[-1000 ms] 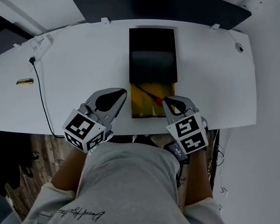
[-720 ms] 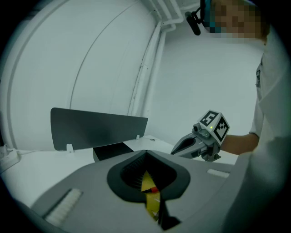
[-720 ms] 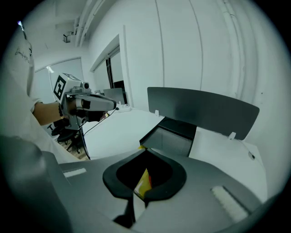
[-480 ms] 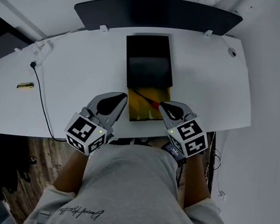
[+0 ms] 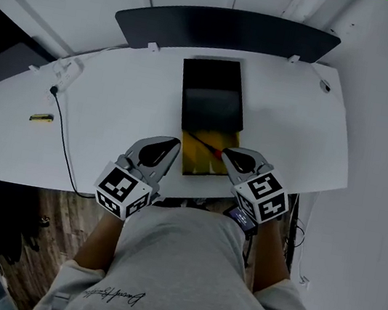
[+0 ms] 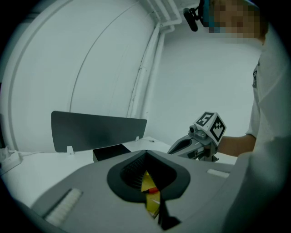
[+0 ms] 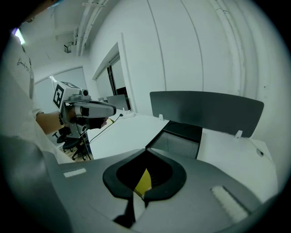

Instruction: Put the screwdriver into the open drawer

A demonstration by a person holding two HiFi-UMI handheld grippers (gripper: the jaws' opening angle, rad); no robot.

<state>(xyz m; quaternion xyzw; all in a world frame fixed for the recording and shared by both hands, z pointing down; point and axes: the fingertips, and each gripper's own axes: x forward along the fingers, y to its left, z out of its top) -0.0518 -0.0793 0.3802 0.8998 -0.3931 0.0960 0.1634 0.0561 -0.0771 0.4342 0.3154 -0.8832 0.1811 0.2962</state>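
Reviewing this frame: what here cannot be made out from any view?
1. Screwdriver: tiny in the head view, so its tip type is unreadable. In the left gripper view only a red bit shows past the left gripper's shut jaws.
2. Drawer: its back part is hidden under the black cabinet. Both gripper views show just a yellow sliver.
3. Small yellow thing at the desk's left: too small to identify.

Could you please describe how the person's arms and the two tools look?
Both the left tool and right tool are grey, rounded shells with black-lined insides, each carrying a white cube with black square markers. The person wears a light grey sweatshirt, its sleeves ending above bare forearms.
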